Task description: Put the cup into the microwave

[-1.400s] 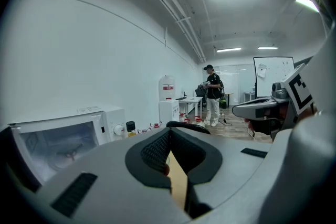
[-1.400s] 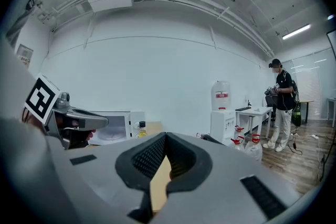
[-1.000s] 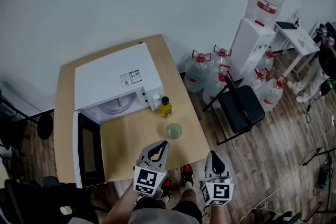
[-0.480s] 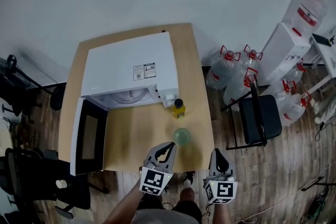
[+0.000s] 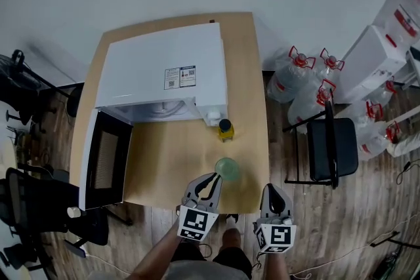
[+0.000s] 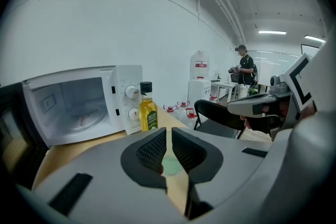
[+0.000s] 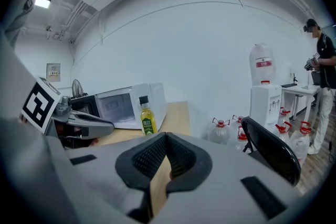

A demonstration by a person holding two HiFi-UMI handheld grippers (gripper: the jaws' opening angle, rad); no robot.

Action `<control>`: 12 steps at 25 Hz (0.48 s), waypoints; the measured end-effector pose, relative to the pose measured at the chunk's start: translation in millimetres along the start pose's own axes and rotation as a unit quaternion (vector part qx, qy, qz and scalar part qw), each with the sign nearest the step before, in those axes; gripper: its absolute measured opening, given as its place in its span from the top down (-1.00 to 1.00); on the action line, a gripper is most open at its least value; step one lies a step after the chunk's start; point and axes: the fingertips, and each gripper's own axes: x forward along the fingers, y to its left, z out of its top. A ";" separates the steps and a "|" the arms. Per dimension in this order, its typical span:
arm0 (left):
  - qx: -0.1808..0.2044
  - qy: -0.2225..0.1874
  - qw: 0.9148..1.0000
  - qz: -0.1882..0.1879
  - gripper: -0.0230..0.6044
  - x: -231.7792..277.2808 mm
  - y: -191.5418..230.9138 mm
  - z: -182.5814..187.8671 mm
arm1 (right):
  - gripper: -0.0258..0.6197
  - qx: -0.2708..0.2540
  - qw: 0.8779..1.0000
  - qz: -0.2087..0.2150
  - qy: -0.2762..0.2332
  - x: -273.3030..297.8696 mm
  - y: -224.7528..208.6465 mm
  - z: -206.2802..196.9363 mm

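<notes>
A pale green see-through cup (image 5: 228, 169) stands near the front edge of the wooden table (image 5: 170, 167). It also shows as a green sliver (image 6: 169, 168) between the left jaws. The white microwave (image 5: 164, 75) stands behind it with its door (image 5: 105, 160) swung open to the left and its chamber (image 6: 73, 107) empty. My left gripper (image 5: 213, 178) is shut and holds nothing, with its tips just short of the cup. My right gripper (image 5: 274, 189) hangs off the table's front right corner, shut and empty. In its own view the right gripper (image 7: 167, 137) points toward the microwave (image 7: 123, 105).
A yellow oil bottle (image 5: 226, 130) with a black cap stands by the microwave's front right corner, behind the cup. A black chair (image 5: 331, 147) and several water jugs (image 5: 302, 82) stand to the table's right. A person (image 7: 323, 60) stands far off beside a water dispenser (image 7: 262, 86).
The table and microwave have shifted right and toward the middle of the head view. Both grippers have sunk, and the left one's tips now sit closer to the cup.
</notes>
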 end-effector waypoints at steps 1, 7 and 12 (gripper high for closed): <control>-0.001 0.001 1.000 0.001 0.78 1.7 0.0 -1.1 | 0.87 0.002 1.000 0.002 0.003 2.4 -1.4 -2.4; -0.006 0.008 1.000 -0.003 0.40 13.0 -1.9 -6.9 | 0.87 0.007 1.000 0.020 0.020 17.6 -2.2 -13.9; -0.010 0.016 1.000 -0.019 -0.02 23.3 -9.6 -13.6 | 0.87 0.005 0.999 0.035 0.032 26.8 -1.7 -22.3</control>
